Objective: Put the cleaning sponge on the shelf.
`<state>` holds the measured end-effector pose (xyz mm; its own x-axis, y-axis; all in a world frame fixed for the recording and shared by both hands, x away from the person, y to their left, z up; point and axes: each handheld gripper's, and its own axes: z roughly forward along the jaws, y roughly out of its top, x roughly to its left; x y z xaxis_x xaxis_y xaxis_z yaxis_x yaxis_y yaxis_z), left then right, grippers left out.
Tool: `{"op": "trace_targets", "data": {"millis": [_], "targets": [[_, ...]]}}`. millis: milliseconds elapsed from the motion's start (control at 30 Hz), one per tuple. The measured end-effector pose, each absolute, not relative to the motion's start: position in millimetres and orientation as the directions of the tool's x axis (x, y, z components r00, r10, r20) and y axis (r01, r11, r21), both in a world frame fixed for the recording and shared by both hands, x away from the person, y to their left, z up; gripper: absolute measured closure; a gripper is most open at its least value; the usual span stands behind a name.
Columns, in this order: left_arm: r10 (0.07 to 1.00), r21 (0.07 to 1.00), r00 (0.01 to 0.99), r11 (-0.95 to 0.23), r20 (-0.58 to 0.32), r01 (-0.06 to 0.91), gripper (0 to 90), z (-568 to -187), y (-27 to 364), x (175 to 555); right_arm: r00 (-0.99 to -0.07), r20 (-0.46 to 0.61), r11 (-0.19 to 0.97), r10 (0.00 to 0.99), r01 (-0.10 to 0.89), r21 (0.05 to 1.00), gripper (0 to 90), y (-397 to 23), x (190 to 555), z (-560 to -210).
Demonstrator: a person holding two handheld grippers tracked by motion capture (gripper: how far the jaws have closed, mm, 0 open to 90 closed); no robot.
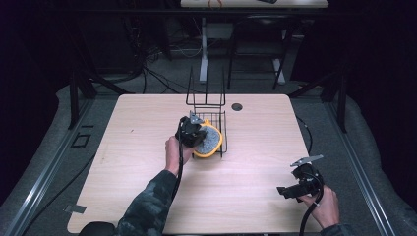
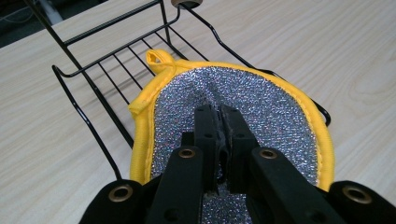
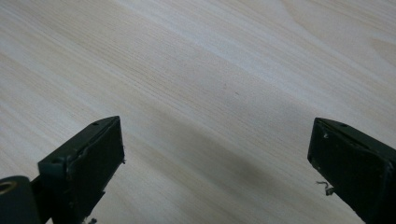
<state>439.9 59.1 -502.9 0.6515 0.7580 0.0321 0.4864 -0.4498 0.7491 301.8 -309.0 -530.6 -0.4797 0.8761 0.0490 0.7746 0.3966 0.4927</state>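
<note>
A round scouring pad (image 1: 210,140) with a silver glitter face and yellow trim rests partly on the black wire rack (image 1: 214,115) at the table's middle. In the left gripper view the pad (image 2: 261,98) lies over the rack's wires (image 2: 100,74), its yellow loop at the far end. My left gripper (image 2: 220,114) is shut on the pad, its jaws pinching the silver face into a fold. In the high view my left gripper (image 1: 193,132) covers the pad's left side. My right gripper (image 1: 286,191) stands open near the table's front right, its jaws wide apart over bare wood (image 3: 219,102).
The rack has tall upright wires (image 1: 206,88) at its far end. A round cable hole (image 1: 237,106) lies in the table behind the rack. Beyond the table stand dark frames and another desk's legs (image 1: 203,49). Wood stretches free to the left and right of the rack.
</note>
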Motion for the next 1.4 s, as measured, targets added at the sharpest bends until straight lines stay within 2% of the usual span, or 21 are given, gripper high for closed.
{"op": "trace_targets", "data": {"millis": [1400], "targets": [[0.812, 0.755, 0.583, -0.407, 0.041, 0.514, 85.3, -524, 43, 465, -0.485, 0.050, 0.400, 0.873, 0.770, 0.498, 3.2, -308, 302, -531]]}}
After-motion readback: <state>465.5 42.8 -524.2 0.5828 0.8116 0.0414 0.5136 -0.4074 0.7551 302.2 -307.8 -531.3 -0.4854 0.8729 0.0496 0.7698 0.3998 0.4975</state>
